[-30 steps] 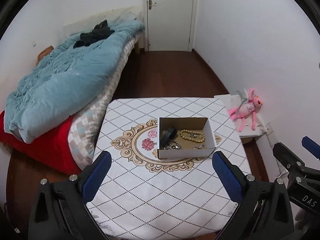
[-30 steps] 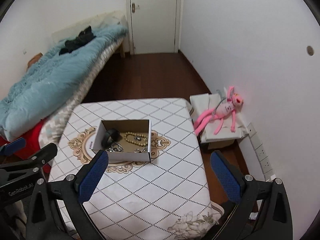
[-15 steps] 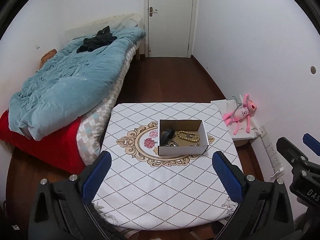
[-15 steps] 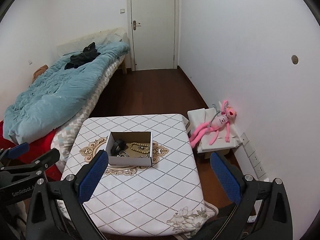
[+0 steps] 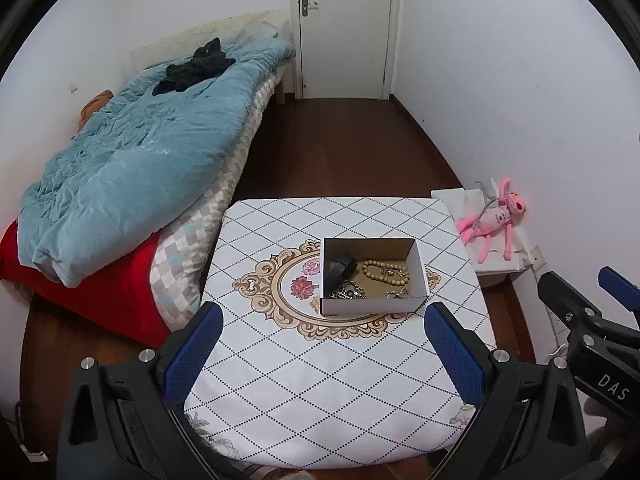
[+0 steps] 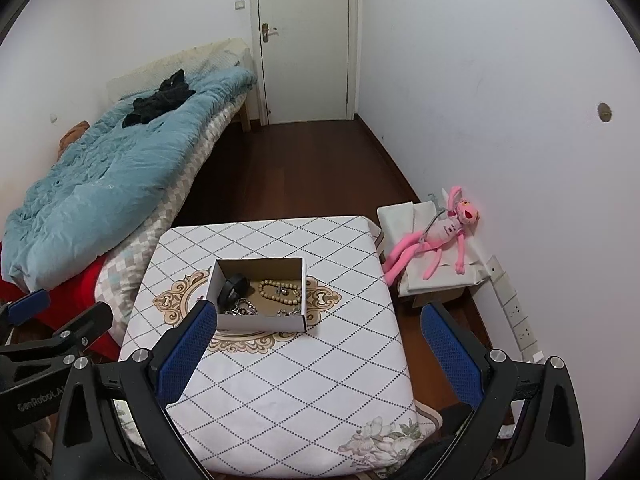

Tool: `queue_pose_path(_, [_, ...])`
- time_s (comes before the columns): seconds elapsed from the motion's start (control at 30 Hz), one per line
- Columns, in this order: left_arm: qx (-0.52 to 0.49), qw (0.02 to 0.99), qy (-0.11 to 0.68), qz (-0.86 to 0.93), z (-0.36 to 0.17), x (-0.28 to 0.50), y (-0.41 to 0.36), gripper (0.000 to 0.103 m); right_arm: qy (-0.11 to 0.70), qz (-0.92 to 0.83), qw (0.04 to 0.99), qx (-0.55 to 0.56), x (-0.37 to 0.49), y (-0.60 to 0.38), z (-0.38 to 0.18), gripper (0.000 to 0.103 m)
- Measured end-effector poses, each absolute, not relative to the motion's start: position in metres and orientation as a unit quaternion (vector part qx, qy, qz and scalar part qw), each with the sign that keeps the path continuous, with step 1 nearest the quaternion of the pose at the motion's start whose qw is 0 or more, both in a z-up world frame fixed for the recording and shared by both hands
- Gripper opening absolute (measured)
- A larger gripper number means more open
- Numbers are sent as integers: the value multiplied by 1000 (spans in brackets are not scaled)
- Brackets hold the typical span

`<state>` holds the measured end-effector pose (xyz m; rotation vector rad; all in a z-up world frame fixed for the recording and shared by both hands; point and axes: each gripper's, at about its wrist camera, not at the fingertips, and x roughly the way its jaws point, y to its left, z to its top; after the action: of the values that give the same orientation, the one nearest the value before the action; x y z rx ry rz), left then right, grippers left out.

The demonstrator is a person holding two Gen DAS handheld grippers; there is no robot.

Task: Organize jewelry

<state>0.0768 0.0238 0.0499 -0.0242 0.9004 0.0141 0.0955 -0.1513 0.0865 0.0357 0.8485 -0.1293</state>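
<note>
A small open cardboard box (image 5: 374, 304) stands on the patterned table (image 5: 312, 392). It holds a black band (image 5: 340, 270), a wooden bead bracelet (image 5: 386, 272) and silver chains (image 5: 348, 292). The box also shows in the right wrist view (image 6: 262, 322), with the band (image 6: 232, 288) and beads (image 6: 280, 292) inside. My left gripper (image 5: 324, 356) is open and empty, well above the table's near half. My right gripper (image 6: 316, 356) is open and empty, above the table's near right part.
A bed with a blue duvet (image 5: 132, 176) lies close along the table's left side. A pink plush toy (image 5: 496, 220) lies on a low white box to the right, by the wall. Dark wood floor and a white door (image 5: 344, 28) are beyond.
Both grippers have risen and drawn back from the table over the last second, so the table and box look smaller. Both stay open. The box has not moved.
</note>
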Motion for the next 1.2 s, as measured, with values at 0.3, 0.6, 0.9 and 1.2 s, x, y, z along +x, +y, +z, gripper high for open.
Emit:
queue_pose_path(0.3, [-5, 885, 465, 14, 29, 121, 20, 103, 448, -68, 891, 13, 149, -152, 59, 103])
queue_pose_path(0.6, [3, 865, 501, 16, 8, 150, 15, 103, 484, -71, 872, -9, 186, -152, 37, 103])
queue_pose_path(0.9, [-4, 851, 525, 19, -5, 161, 17, 103, 514, -68, 855, -11, 204, -154, 22, 103])
queue_pose_path(1.2, [-11, 847, 530, 28, -8, 163, 24, 103, 534, -67, 843, -10, 207, -156, 10, 103])
